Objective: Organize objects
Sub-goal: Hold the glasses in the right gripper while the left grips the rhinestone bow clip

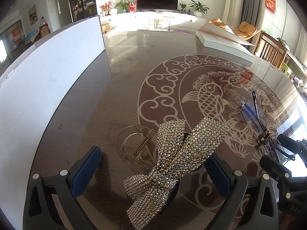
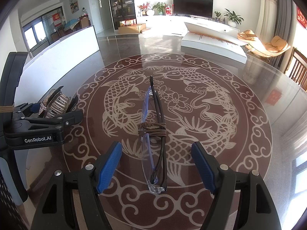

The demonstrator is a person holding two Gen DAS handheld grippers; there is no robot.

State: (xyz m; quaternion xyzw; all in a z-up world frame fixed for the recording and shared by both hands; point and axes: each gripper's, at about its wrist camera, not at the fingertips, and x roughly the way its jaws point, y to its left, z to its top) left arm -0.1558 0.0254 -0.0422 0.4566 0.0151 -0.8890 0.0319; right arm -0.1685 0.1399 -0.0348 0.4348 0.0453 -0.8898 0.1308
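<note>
Glass covered the table (image 2: 249, 99), over a red disc printed with two carp, and everything I had to sort lay on it. By size, the biggest things were the white board (image 1: 48, 80) standing on edge along the left and the open book (image 2: 213, 46) lying at the far side, both well apart from my work. Nearer, I saw no tray or box in either view, so I could not tell where the pieces were meant to end up. My left gripper (image 1: 153, 172) had its jaws spread wide, and the bow (image 1: 172, 163), a rhinestone hair piece, sat between them; whether the right pad touched it I could not tell, since the bow hid that pad's tip. Just behind the bow lay the clip (image 1: 136, 145), a clear one with a brass spring, touching or nearly touching it. My right gripper (image 2: 156, 166) was likewise released, jaws wide, with the glasses (image 2: 155, 140) lying folded between them and touching neither pad. A brown cord (image 2: 153, 129) was wound round the middle of the glasses. Nothing was grasped by either hand, so I judged the task barely started: all three small pieces lay loose on the table, grouped near each other but not put anywhere. What was left, as I read it, was closing on the bow and the glasses, carrying each off, then coming back for the clip.
</note>
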